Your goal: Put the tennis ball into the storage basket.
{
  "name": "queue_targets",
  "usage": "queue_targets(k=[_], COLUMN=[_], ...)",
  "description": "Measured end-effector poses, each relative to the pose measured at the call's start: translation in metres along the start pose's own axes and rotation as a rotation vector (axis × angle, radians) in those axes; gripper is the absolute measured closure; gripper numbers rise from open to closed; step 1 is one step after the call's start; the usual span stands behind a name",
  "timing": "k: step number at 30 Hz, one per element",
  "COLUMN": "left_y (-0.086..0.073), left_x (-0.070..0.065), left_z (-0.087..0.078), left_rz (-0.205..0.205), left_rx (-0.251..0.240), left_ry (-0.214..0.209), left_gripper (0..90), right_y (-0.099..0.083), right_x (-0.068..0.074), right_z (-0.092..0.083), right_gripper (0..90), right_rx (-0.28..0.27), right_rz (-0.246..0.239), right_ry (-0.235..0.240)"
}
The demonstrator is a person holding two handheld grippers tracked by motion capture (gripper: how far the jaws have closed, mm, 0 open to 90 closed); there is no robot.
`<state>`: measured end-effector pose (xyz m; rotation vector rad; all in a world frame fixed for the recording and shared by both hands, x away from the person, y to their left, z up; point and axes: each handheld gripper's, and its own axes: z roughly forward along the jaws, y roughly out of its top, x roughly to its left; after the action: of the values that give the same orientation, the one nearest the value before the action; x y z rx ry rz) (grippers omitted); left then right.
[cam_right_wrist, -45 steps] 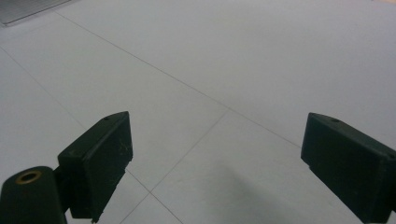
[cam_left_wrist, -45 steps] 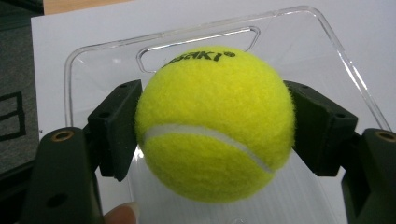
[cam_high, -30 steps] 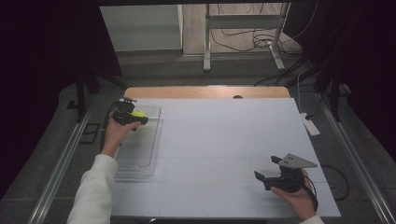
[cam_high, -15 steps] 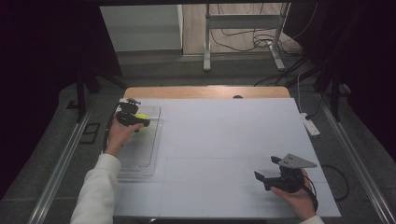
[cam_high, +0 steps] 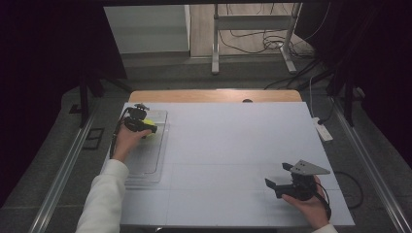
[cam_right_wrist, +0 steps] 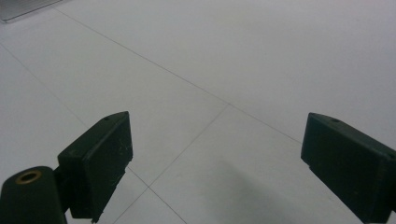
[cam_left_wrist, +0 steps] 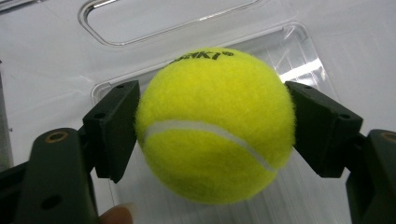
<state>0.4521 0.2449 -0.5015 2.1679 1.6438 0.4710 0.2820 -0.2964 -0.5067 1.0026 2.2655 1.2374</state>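
From above, your left gripper (cam_high: pixel 147 130) sat over the clear tray (cam_high: pixel 145 160) at the table's (cam_high: pixel 233 145) far left, the tennis ball (cam_high: pixel 149 125) at its tip. Its own view showed the ball (cam_left_wrist: pixel 217 126) between jaws that had just been easing apart, pads barely touching. Your right gripper (cam_right_wrist: pixel 215 163) stood wide open, empty, over bare table.

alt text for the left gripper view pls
A fuzzy yellow tennis ball with a white seam sits between the left gripper's two black jaws, which have just been opening and flank it closely. Beneath it lies a clear plastic tray on a white table.
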Motion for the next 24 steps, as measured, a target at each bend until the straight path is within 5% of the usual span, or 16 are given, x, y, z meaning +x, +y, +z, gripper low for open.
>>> queue_targets(k=[10,16,24], left_y=[-0.002,-0.005,-0.014], left_x=[0.000,0.003,0.007], left_z=[-0.003,-0.017,-0.036], left_rz=[0.001,-0.017,-0.050], left_rx=[-0.032,-0.128,-0.221], left_ry=[-0.021,-0.047,-0.145], left_gripper=[13.8,11.5,11.4], right_y=[0.000,0.000,0.000], right_x=[-0.001,-0.001,-0.002], right_z=[-0.001,0.000,0.000], right_gripper=[9.5,9.5,9.5], right_rx=[-0.002,0.000,-0.003], right_rz=[0.002,0.001,0.004], right_ry=[0.000,0.001,0.001])
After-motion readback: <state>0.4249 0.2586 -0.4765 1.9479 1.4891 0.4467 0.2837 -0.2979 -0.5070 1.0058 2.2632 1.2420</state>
